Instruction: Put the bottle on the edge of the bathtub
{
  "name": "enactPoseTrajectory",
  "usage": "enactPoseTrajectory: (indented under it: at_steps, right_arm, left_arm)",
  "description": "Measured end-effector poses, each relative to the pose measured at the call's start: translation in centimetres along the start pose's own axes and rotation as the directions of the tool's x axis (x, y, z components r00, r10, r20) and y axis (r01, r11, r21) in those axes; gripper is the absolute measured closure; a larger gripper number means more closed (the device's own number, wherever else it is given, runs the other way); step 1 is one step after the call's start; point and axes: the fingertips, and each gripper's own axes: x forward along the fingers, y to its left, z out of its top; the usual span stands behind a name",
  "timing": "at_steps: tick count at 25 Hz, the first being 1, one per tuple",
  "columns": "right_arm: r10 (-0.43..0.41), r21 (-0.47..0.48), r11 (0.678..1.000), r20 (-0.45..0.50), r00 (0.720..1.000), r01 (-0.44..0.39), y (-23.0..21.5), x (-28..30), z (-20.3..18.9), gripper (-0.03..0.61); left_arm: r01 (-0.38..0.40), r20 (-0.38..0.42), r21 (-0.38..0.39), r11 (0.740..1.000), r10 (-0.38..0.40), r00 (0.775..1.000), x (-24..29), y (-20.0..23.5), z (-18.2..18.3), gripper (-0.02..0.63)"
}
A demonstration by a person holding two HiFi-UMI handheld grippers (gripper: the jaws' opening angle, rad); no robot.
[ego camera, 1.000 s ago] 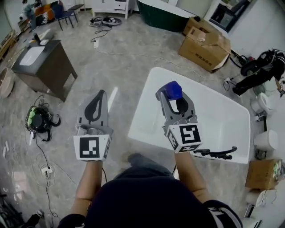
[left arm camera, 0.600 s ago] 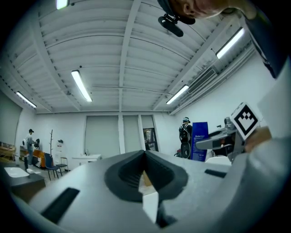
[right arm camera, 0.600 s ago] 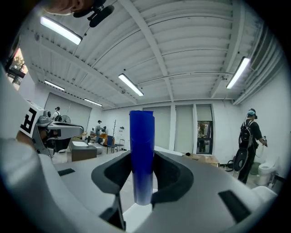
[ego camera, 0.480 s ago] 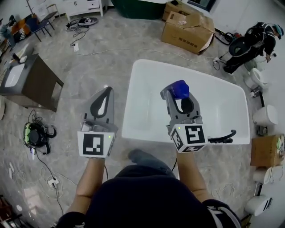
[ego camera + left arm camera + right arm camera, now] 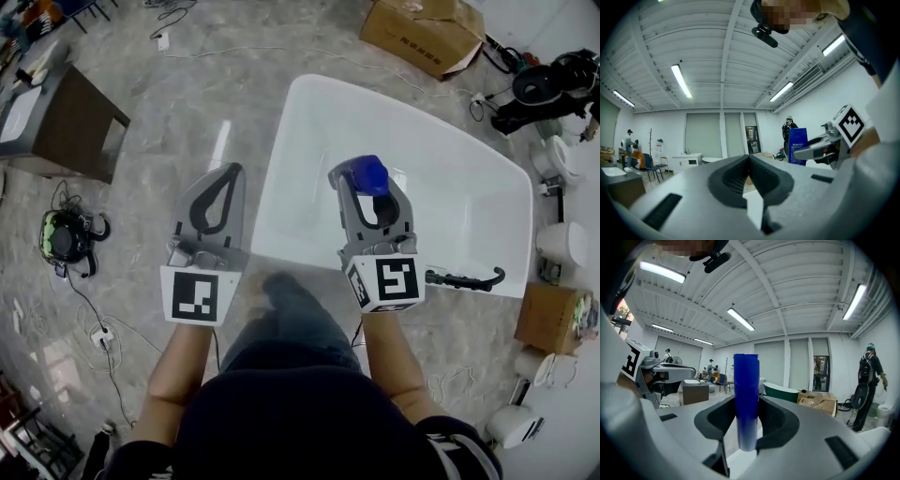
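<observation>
My right gripper (image 5: 365, 184) is shut on a blue bottle (image 5: 368, 174), held upright over the near part of the white bathtub (image 5: 469, 178). In the right gripper view the blue bottle (image 5: 746, 399) stands between the jaws of my right gripper (image 5: 747, 420). My left gripper (image 5: 225, 192) hangs left of the tub over the grey floor, jaws shut with nothing in them. In the left gripper view my left gripper (image 5: 750, 161) shows closed jaws, and the blue bottle (image 5: 798, 145) appears at the right in the other gripper.
A black faucet handle (image 5: 461, 279) sits on the tub's near right rim. A dark cabinet (image 5: 58, 117) stands at far left, a cardboard box (image 5: 427, 33) beyond the tub, toilets (image 5: 562, 244) and boxes at right, cables and a device (image 5: 64, 239) on the floor at left.
The head view has moved forward and tilted down: the tub now lies closer beneath both grippers. The right gripper still holds the bottle, now over the tub's near edge.
</observation>
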Motion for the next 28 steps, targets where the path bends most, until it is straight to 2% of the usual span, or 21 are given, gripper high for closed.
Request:
enactPoseTrajectory:
  at_steps: [5, 14, 20, 28]
  right_arm:
    - [0.055, 0.015, 0.998, -0.017, 0.998, -0.055, 1.3, 1.5, -4.9, 0.42]
    - [0.185, 0.019, 0.983, -0.031, 0.982, -0.184, 5.4, 3.0, -12.9, 0.42]
    - [0.239, 0.017, 0.971, -0.052, 0.97, -0.239, 8.1, 3.0, -17.1, 0.42]
    - [0.283, 0.061, 0.959, -0.114, 0.952, -0.277, 11.7, 2.6, -22.0, 0.42]
  left_arm:
    - [0.021, -0.078, -0.016, 1.0, -0.022, 0.997, 0.4, -0.7, -4.9, 0.612]
    - [0.021, -0.158, -0.024, 0.999, -0.025, 0.987, 0.4, -0.9, -12.8, 0.612]
    - [-0.001, -0.217, -0.051, 0.999, -0.01, 0.976, -0.8, -0.9, -16.8, 0.612]
    - [0.007, -0.254, -0.108, 0.994, -0.035, 0.967, -2.9, -1.1, -20.7, 0.612]
